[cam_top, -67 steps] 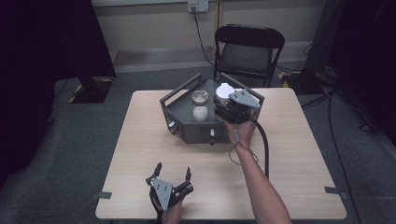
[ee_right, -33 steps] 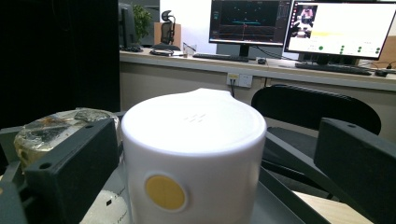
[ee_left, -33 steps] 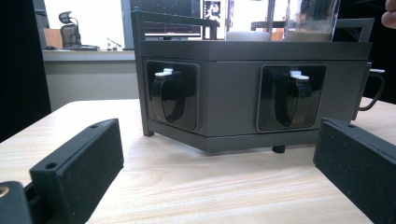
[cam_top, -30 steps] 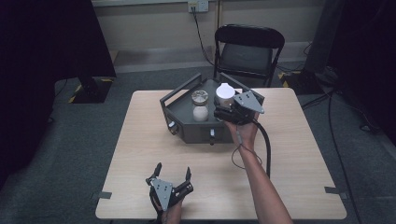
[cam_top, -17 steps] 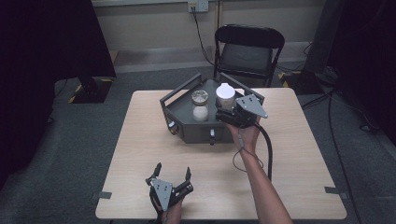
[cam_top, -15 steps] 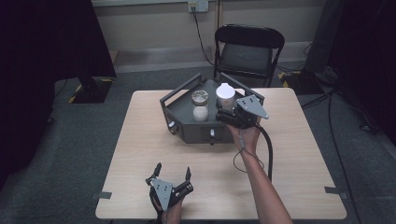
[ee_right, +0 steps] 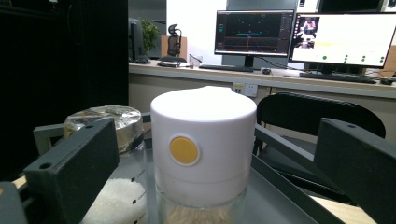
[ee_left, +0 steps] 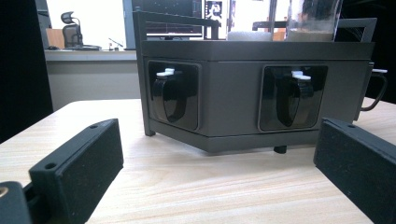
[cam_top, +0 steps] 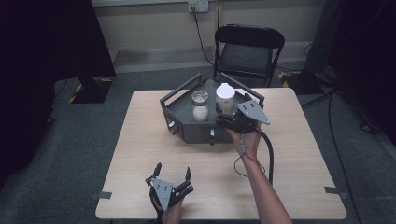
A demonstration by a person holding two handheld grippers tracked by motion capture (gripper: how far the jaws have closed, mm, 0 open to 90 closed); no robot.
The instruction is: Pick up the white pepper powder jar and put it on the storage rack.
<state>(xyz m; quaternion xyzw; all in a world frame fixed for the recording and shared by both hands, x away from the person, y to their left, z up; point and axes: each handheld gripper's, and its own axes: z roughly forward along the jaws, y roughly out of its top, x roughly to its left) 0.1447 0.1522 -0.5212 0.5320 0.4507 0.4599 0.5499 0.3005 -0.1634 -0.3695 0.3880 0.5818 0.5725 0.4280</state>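
Note:
A dark grey tray point(cam_top: 187, 130) with raised handles stands at the table's far middle. In it are a glass jar with a silver lid point(cam_top: 200, 105) and a jar with a white cap point(cam_top: 225, 96). My right gripper point(cam_top: 223, 115) hovers at the tray's right front, open, its jaws pointing at the white-capped jar. In the right gripper view that white-capped jar point(ee_right: 203, 144), with a yellow dot, stands between the spread jaws with gaps on both sides; the silver-lidded jar point(ee_right: 108, 120) is to its left. My left gripper point(cam_top: 173, 169) rests open near the front edge, facing the tray point(ee_left: 233, 98).
The tray's front wall carries two recessed black latches point(ee_left: 170, 95) point(ee_left: 292, 95). A black folding chair point(cam_top: 250, 51) stands behind the table point(cam_top: 140, 140). Bare tabletop lies left, right and in front of the tray. Monitors point(ee_right: 254, 32) sit on a desk far behind.
My right gripper has shifted a little to the right and back from the white-capped jar. The jars, the tray and my left gripper have stayed put.

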